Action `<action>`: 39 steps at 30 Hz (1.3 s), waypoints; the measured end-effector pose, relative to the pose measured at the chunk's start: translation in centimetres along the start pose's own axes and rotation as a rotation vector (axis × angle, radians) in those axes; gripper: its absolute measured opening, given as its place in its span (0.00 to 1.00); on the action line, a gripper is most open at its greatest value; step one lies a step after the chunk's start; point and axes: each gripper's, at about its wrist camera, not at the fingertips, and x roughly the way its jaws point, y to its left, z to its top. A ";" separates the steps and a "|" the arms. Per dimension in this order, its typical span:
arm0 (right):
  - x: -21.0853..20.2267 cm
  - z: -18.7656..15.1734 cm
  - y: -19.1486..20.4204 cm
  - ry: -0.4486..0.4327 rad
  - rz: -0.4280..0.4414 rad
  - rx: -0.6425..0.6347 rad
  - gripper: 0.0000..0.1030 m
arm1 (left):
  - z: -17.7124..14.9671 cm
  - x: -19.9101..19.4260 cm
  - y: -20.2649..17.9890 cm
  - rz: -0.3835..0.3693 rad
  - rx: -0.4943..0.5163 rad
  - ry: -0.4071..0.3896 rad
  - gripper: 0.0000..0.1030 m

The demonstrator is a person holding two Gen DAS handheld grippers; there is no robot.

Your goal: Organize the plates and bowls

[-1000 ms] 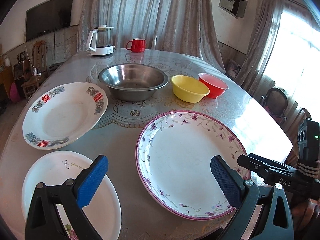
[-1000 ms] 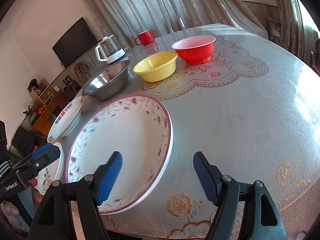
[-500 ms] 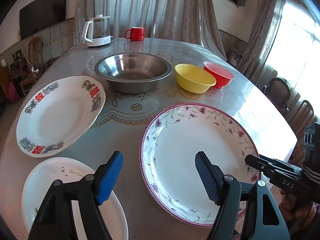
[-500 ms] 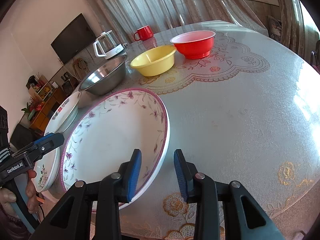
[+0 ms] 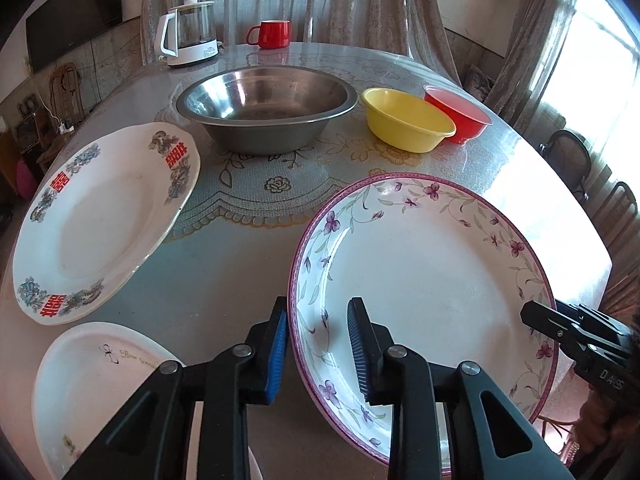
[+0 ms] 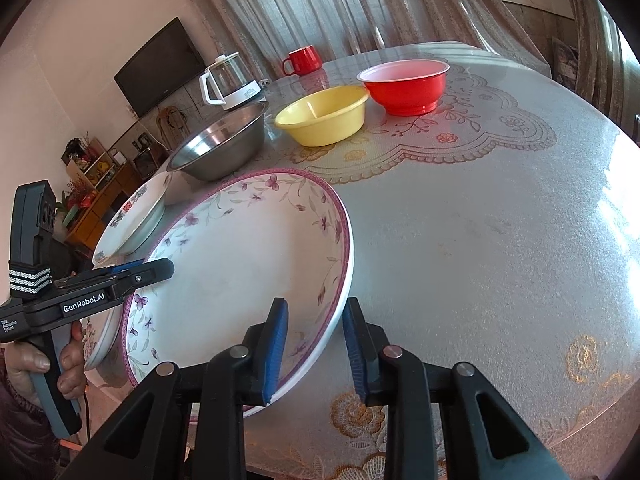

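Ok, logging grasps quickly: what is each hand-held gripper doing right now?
Left hand-held gripper: pads straddle the floral plate's rim; contact cannot be told.
Right hand-held gripper: likewise, at the opposite rim.

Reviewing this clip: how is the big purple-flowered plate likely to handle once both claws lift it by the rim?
The purple-flowered plate looks glazed, so probably rigid, fairly heavy, breakable. Its glossy rim may slip. The left claw and right claw straddle opposite edges, which should limit tipping.

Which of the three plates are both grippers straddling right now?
The purple-flowered plate, largest, with a magenta rim. Left hand-held gripper and right hand-held gripper bracket its opposite edges; the red-character plate and plain white plate sit untouched.
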 end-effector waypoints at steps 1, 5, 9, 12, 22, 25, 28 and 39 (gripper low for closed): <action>0.0 0.0 0.2 -0.002 -0.005 -0.010 0.27 | -0.1 -0.1 0.0 0.007 -0.004 -0.005 0.25; 0.0 0.1 0.2 -0.001 -0.011 -0.012 0.27 | -0.1 -0.2 0.4 0.006 -0.042 -0.018 0.23; 0.1 0.2 0.4 0.004 -0.021 -0.021 0.27 | 0.0 -0.3 0.5 0.007 -0.060 -0.029 0.23; 0.2 0.5 0.5 -0.003 -0.028 -0.031 0.27 | 0.3 -0.8 0.9 0.012 -0.096 -0.058 0.23; 1.7 2.2 2.1 -0.021 -0.047 -0.094 0.27 | 1.7 -0.5 2.1 0.054 -0.146 -0.065 0.23; 1.6 3.4 2.6 -0.055 -0.068 -0.135 0.27 | 2.3 -0.3 2.3 0.057 -0.150 -0.062 0.23; 2.2 4.7 2.6 -0.065 -0.081 -0.145 0.27 | 2.9 0.5 2.5 0.066 -0.156 -0.042 0.23; 5.4 5.4 1.9 -0.012 -0.127 -0.143 0.27 | 3.2 1.3 2.3 0.097 -0.144 -0.026 0.23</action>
